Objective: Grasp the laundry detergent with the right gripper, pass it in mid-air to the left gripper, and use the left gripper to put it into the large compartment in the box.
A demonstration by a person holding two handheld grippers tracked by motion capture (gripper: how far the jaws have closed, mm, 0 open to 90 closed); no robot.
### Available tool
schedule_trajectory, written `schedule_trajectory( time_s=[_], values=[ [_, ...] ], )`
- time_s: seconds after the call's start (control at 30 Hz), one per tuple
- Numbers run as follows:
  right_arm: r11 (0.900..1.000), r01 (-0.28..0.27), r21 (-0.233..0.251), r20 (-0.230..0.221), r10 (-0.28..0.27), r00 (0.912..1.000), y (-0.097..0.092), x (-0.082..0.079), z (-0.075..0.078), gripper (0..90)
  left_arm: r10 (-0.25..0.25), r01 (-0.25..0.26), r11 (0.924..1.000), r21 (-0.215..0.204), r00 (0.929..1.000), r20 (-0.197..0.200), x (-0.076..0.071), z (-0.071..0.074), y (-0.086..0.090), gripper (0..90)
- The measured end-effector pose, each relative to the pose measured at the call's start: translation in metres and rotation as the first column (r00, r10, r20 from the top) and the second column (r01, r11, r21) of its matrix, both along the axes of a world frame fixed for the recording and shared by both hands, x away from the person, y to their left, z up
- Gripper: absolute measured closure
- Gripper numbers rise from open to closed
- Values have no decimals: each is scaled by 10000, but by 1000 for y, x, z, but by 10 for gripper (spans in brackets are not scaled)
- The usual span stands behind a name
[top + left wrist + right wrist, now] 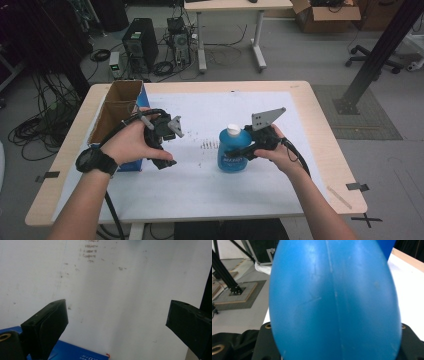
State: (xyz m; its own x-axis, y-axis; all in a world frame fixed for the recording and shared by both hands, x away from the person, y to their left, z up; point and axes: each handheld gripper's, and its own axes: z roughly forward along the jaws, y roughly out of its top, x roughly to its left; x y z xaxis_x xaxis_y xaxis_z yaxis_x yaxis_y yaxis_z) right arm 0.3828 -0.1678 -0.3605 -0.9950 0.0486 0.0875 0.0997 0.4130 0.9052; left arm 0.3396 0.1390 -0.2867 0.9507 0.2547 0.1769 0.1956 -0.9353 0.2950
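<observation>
A blue plastic bottle (pixel 233 154) with a white cap (pixel 233 130) stands upright on the white mat (pixel 200 187), right of centre. My right gripper (pixel 243 151) is shut on the bottle's body from its right side. In the right gripper view the bottle (pixel 334 297) is very close, and its lower part sits between the black jaws of the right gripper (pixel 334 342). My left gripper (pixel 171 146) hovers over the mat's left part, open. Between the wide-apart jaws of the left gripper (pixel 117 315) there is bare mat.
An open cardboard box with a blue side (pixel 117 107) stands at the table's left edge, just behind my left hand; its blue edge (pixel 75 354) lies under the left jaw. Small dark marks (pixel 210 145) dot the mat between the grippers. The wooden table (pixel 325 150) borders the mat.
</observation>
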Motion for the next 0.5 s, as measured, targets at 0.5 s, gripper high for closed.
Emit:
schedule_trajectory(
  time_s=[0.5],
  values=[
    [9909,-1098,-779,314,1125,9932,35,3,61,423,-27,38,9993,-378,9996,285,-10,44,-2,40]
  ],
)
